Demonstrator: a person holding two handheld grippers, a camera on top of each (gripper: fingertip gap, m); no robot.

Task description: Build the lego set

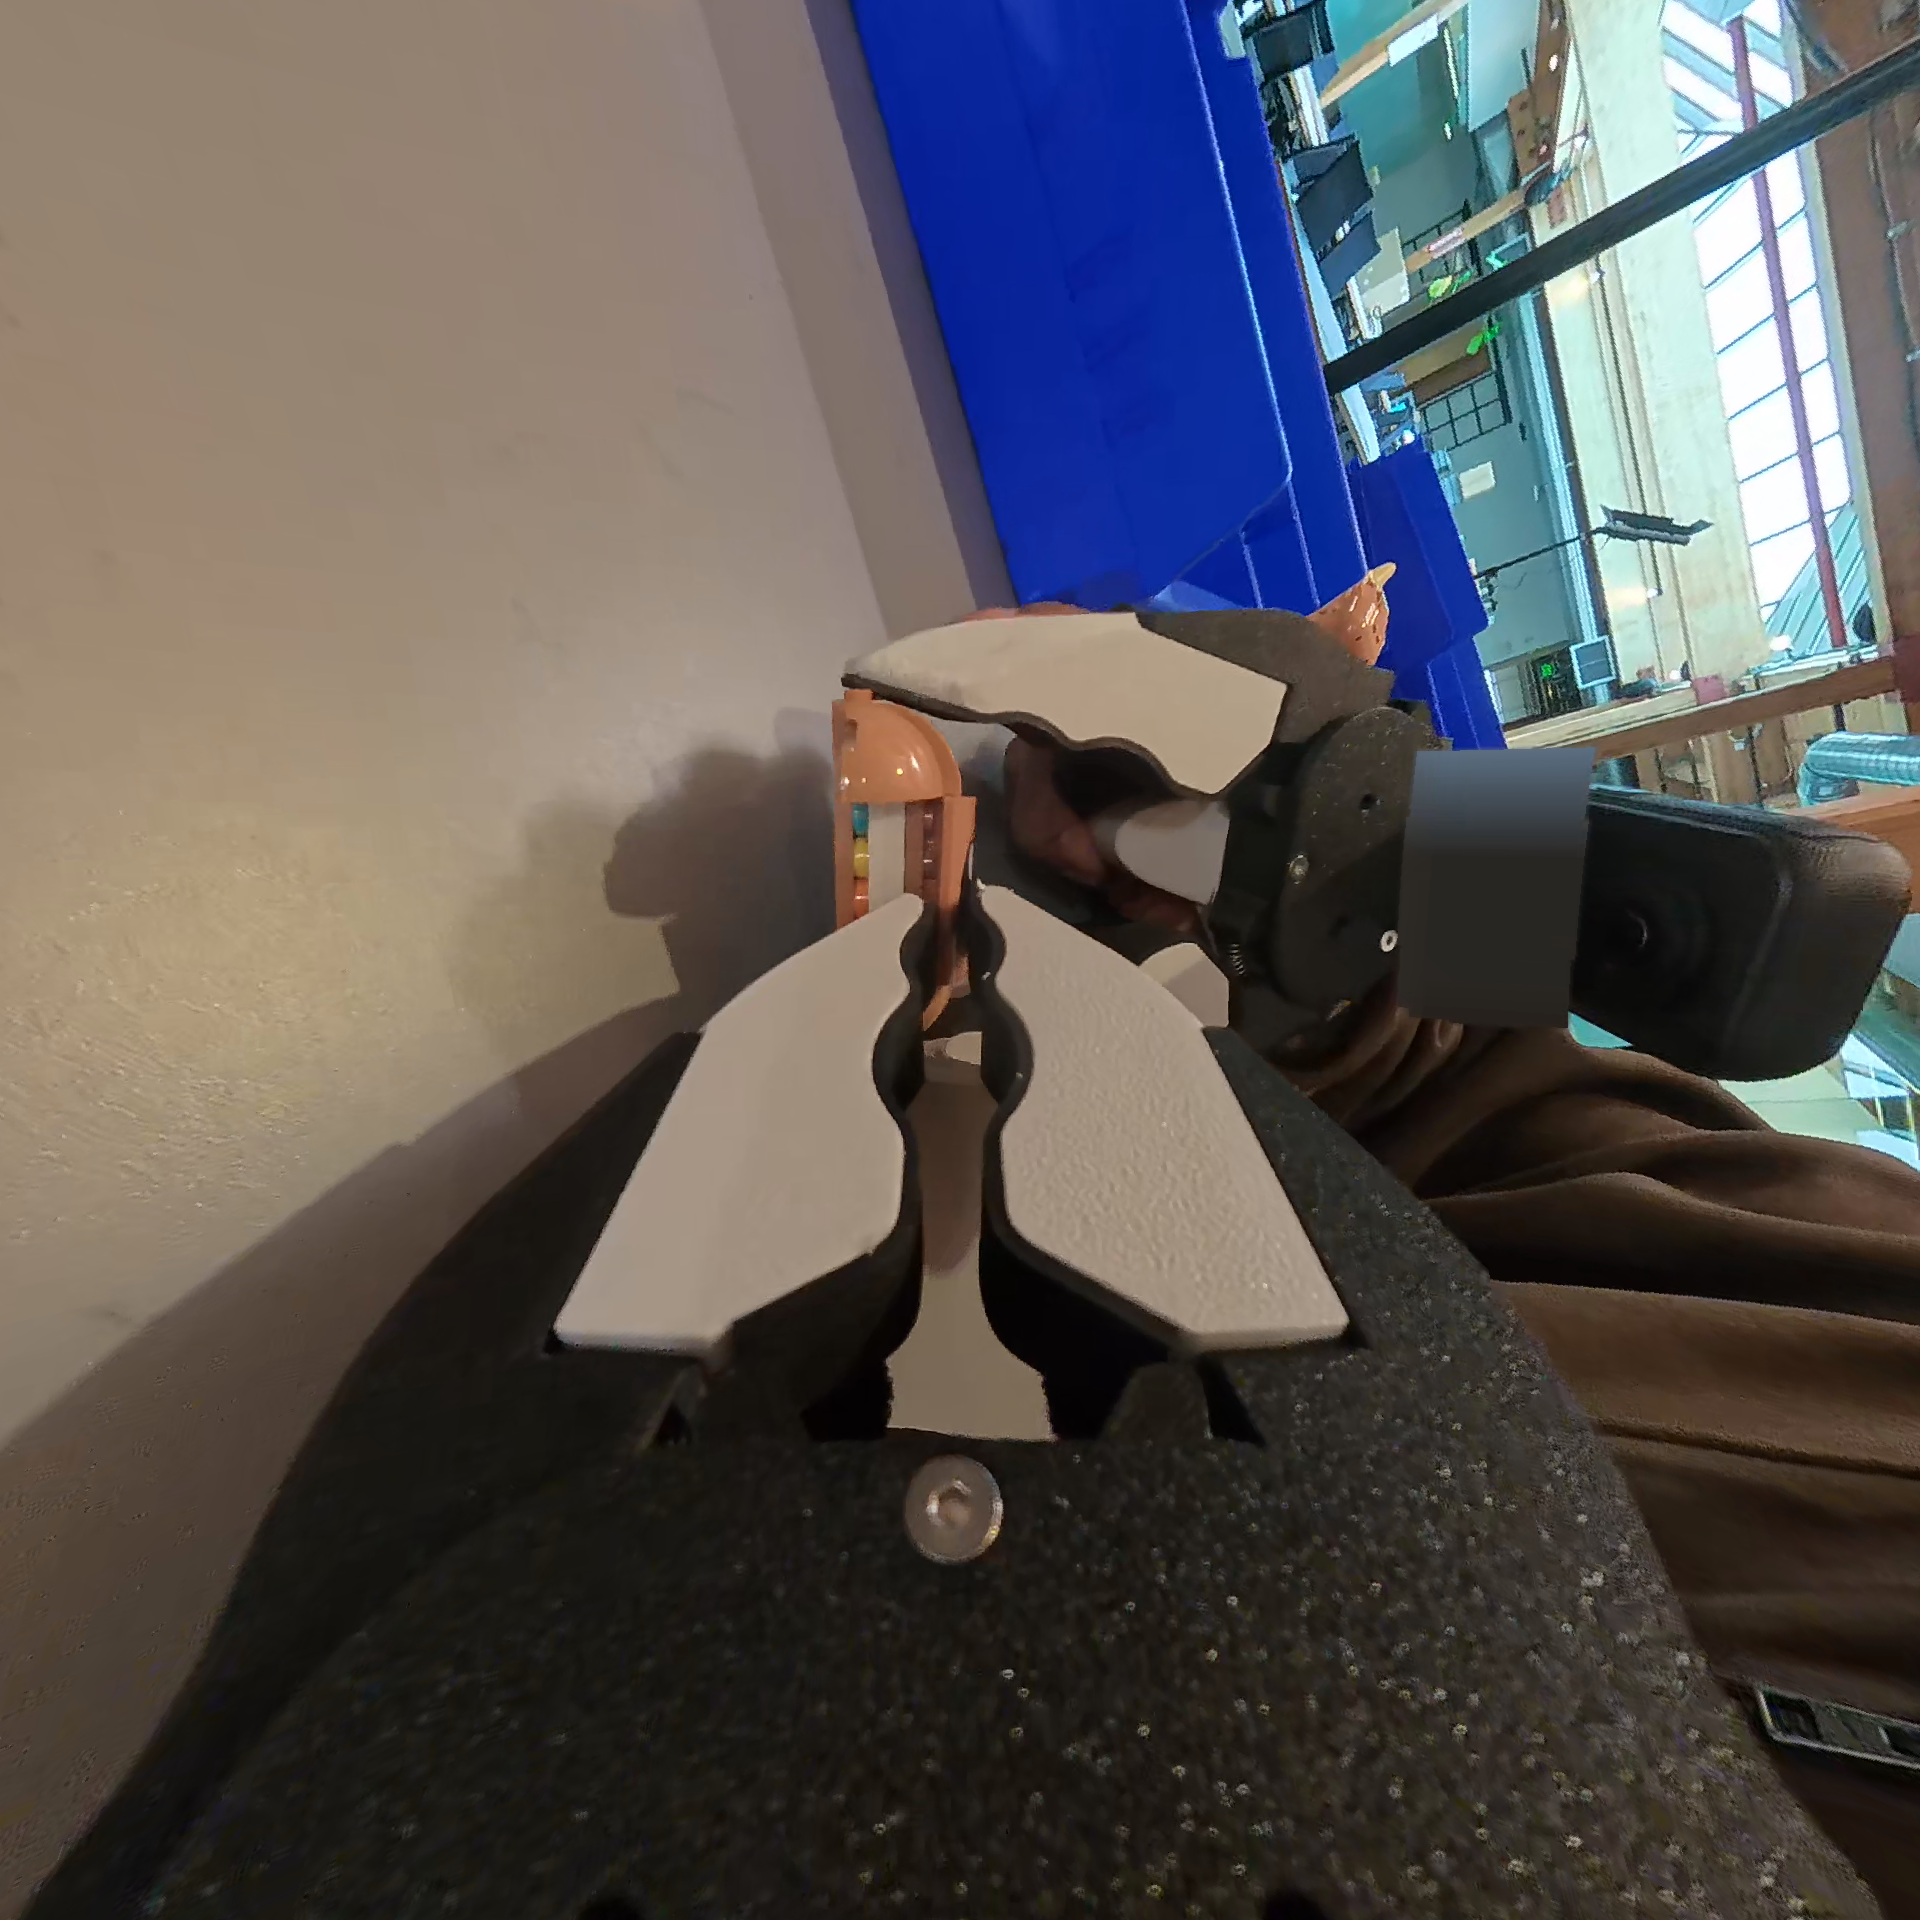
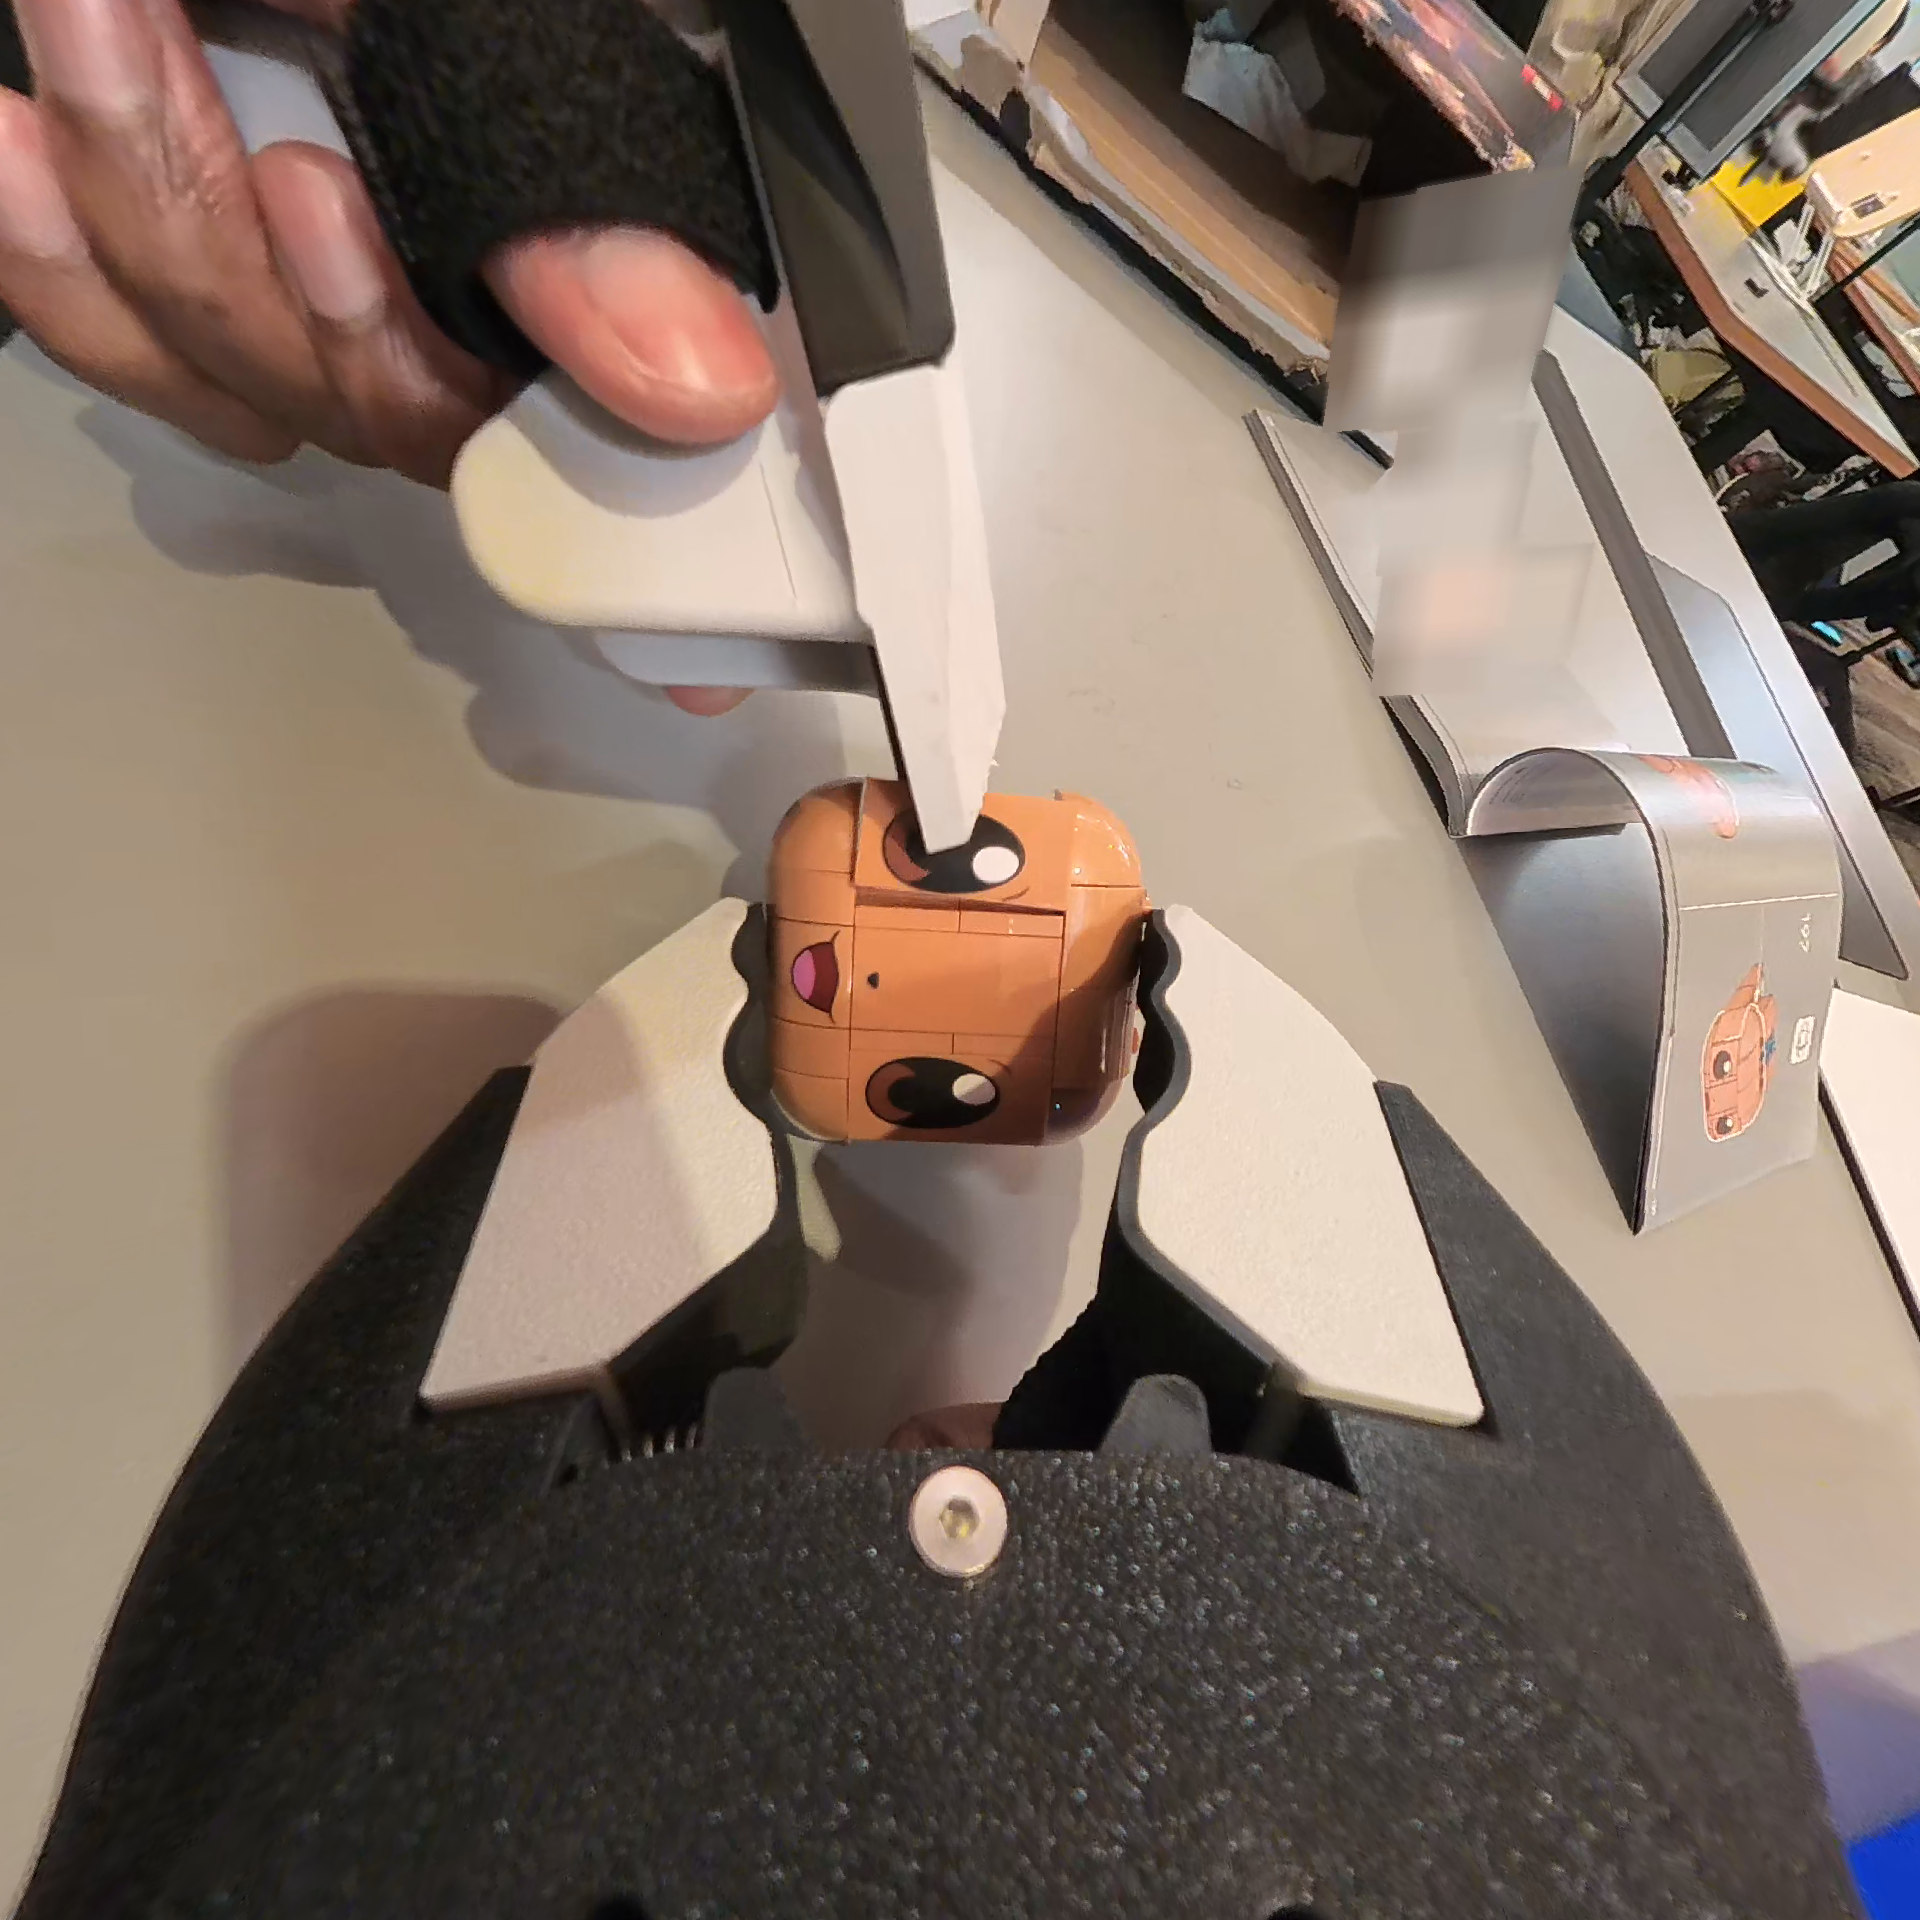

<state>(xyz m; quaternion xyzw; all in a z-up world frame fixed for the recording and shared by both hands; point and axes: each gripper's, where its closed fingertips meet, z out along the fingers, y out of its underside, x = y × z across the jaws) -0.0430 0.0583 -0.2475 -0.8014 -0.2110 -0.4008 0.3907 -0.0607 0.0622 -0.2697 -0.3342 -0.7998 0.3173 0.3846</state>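
Observation:
A tan lego head (image 2: 935, 997) with two dark eyes and a pink mouth is held a little above the table. My right gripper (image 2: 956, 987) is shut on its two sides. My left gripper (image 1: 951, 925) is shut, and its tips press on the upper eye tile (image 2: 997, 862) of the head. It shows edge-on from above in the right wrist view (image 2: 940, 810). In the left wrist view the head (image 1: 883, 790) shows side-on, with coloured bricks inside, and the right gripper (image 1: 1070, 769) clamps it.
An open instruction booklet (image 2: 1662, 935) lies on the white table (image 2: 260, 831) to the right. Blue bins (image 1: 1091, 312) stand behind. A cardboard box (image 2: 1195, 208) sits at the back. A hand (image 2: 208, 260) holds the left gripper. Both grippers' tips are close together, under 4 cm apart.

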